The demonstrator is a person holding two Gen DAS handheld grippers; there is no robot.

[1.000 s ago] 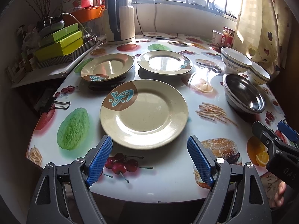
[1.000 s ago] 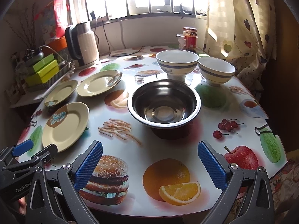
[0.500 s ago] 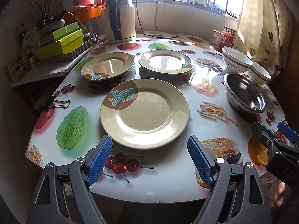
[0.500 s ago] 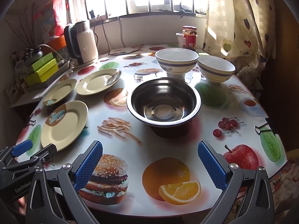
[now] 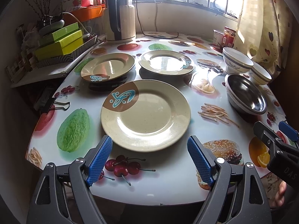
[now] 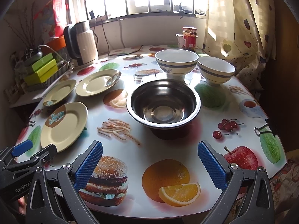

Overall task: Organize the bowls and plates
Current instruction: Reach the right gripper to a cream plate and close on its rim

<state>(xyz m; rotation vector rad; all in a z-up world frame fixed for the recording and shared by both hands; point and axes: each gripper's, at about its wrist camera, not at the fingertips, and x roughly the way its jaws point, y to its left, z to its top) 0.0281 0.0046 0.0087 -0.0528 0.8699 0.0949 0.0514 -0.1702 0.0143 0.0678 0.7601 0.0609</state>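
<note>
Three beige plates with brown and teal marks lie on the fruit-print table: a near plate (image 5: 145, 113) (image 6: 64, 126), a far-left plate (image 5: 108, 67) (image 6: 59, 93) and a far-middle plate (image 5: 166, 62) (image 6: 98, 82). A steel bowl (image 6: 163, 103) (image 5: 245, 96) sits mid-table, with two white blue-banded bowls (image 6: 176, 62) (image 6: 215, 72) behind it. My left gripper (image 5: 149, 156) is open just short of the near plate's front rim. The right gripper (image 6: 149, 164) hangs open over the table's front edge, facing the steel bowl, nothing between its fingers.
An electric kettle (image 5: 120, 18) with its cord stands at the back by the window. Green boxes (image 5: 59, 41) are stacked on a side shelf at left. A red jar (image 6: 189, 38) is at the far right by the curtain. Binder clips (image 5: 54, 103) (image 6: 265, 128) grip the table edges.
Both grippers have crept slightly forward toward the dishes; the near plate and the steel bowl sit a little nearer in view. Nothing was gripped or released.
</note>
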